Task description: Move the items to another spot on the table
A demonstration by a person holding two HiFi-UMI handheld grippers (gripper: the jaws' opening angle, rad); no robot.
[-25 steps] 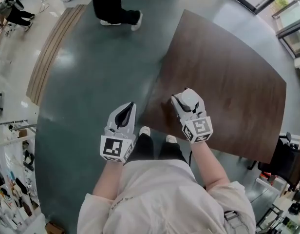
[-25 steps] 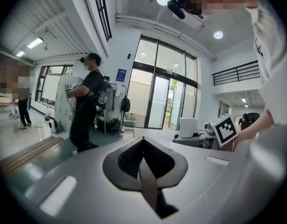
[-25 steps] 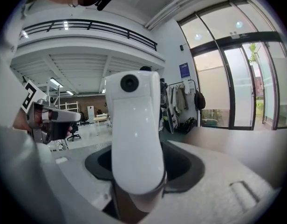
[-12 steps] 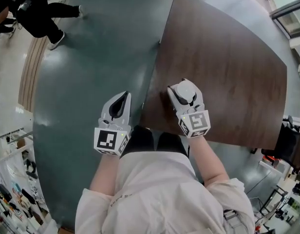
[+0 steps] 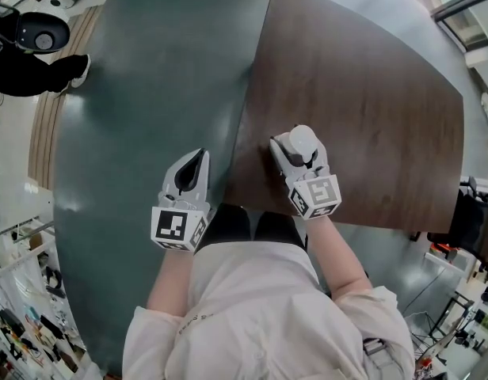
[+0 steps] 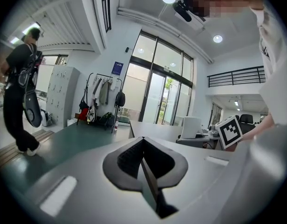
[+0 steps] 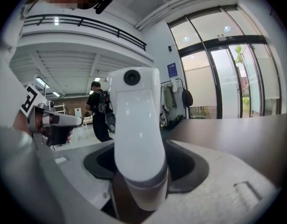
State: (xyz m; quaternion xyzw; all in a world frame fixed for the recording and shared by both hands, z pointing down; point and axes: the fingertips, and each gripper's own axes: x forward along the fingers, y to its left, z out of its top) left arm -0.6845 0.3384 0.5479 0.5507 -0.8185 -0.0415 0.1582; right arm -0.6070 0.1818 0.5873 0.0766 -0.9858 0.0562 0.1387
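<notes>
Right gripper (image 5: 295, 150) jaws opening round white bottle (image 7: 136, 139), maybe, above table (image 5: 371, 109); left gripper (image 5: 198, 166) clenched.

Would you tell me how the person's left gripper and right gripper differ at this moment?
The left gripper has its jaws together with nothing between them. The right gripper has jaws that are opening, with a white rounded plastic object between them. The left gripper hangs over the grey-green floor beside the table's edge, while the right gripper is over the dark brown wooden table. Both are of the same light grey build.
</notes>
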